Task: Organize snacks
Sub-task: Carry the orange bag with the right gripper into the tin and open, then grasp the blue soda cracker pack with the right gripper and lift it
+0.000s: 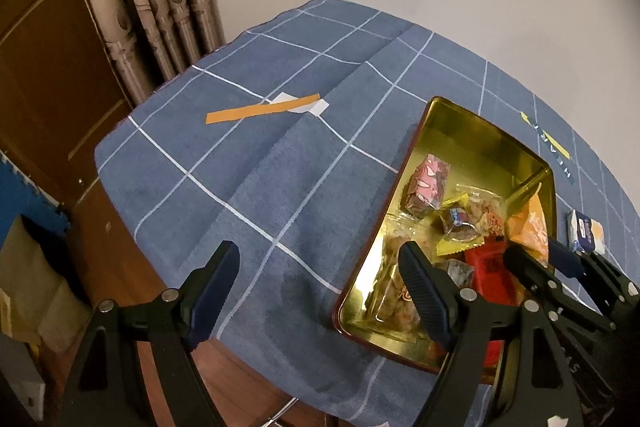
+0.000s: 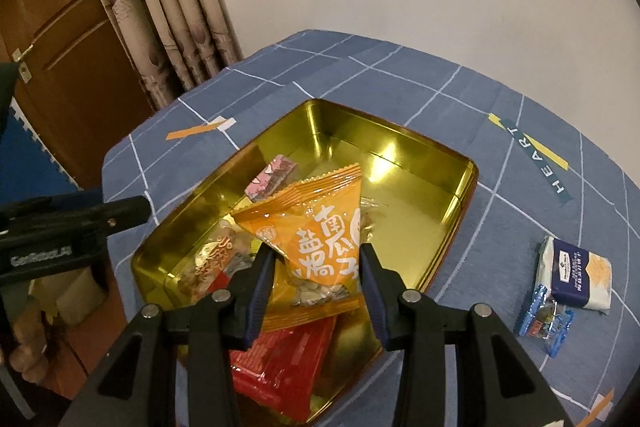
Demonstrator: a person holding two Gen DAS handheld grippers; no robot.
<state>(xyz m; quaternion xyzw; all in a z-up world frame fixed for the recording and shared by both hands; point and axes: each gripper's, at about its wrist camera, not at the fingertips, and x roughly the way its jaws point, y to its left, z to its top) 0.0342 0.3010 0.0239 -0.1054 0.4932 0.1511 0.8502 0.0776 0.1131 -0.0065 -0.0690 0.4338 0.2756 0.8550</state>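
Note:
An open gold tin [image 2: 320,105] with a red outside sits on the blue checked cloth. In it lie a pink packet [image 2: 272,175], a red packet [image 2: 280,359] and several clear-wrapped sweets. My right gripper [image 2: 317,267] is shut on an orange snack packet [image 2: 320,227], holding it over the tin's near half. My left gripper [image 1: 320,275] stands open and empty at the tin's [image 1: 440,103] left rim, its right finger over the tin. In the left wrist view the right gripper [image 1: 536,259] and the orange packet [image 1: 528,231] show at the tin's right side.
A white and navy packet [image 2: 576,275] and a small blue sweet [image 2: 544,319] lie on the cloth right of the tin. The table's left edge [image 1: 116,195] drops off near a curtain [image 1: 152,7] and a brown door [image 1: 40,67]. A wall stands behind.

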